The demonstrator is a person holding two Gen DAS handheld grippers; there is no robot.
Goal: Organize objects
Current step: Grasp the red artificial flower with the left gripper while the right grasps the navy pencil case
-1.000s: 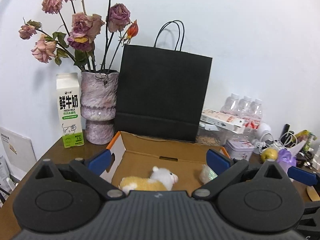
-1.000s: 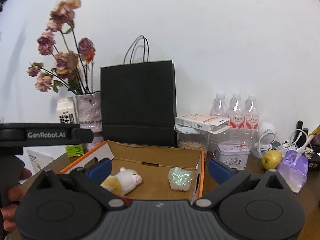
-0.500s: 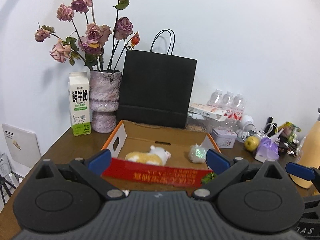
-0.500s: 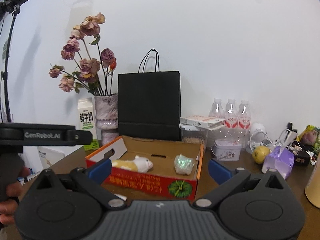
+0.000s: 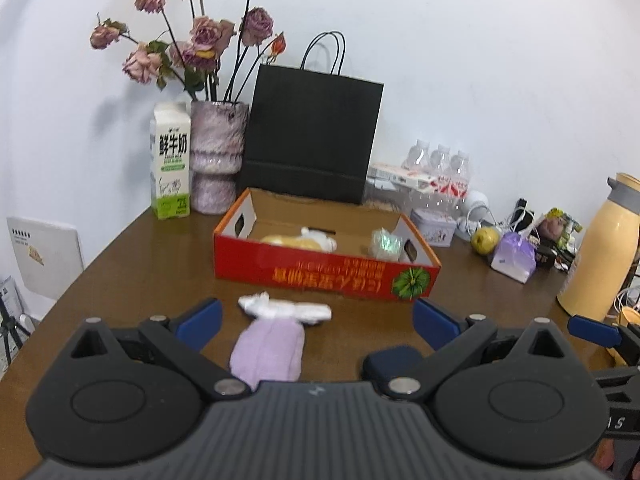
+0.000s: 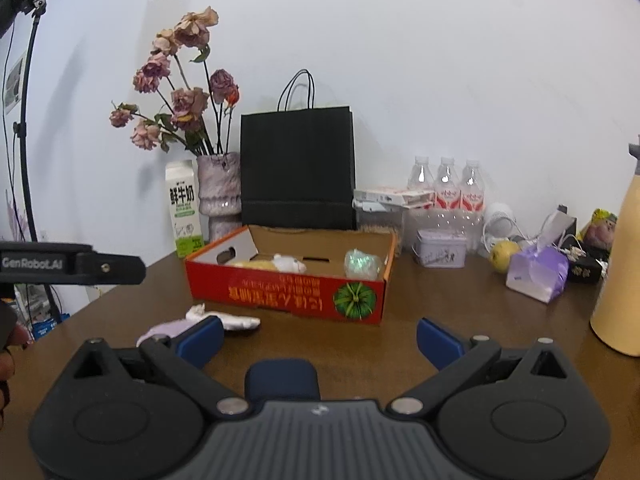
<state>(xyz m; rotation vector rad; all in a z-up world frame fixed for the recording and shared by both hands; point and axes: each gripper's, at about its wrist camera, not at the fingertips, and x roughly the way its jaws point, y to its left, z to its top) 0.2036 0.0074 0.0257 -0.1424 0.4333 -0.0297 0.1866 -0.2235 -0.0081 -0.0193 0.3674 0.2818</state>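
Three water bottles [image 6: 446,188], one red box [image 6: 288,290], one black bag [image 6: 298,168], perhaps two items inside.

The left gripper [image 5: 316,320] and right gripper [image 6: 320,338] look alike: black ribbed housing, round pivot discs, silver screws, blue finger pads; white "GenRobot.AI" lettering at nine o'clock.

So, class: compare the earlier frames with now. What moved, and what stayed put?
Both grippers, left gripper and right gripper, pulled back from the red box, open and empty, bringing the purple sock into view. The plush toy and shiny wad stayed inside.
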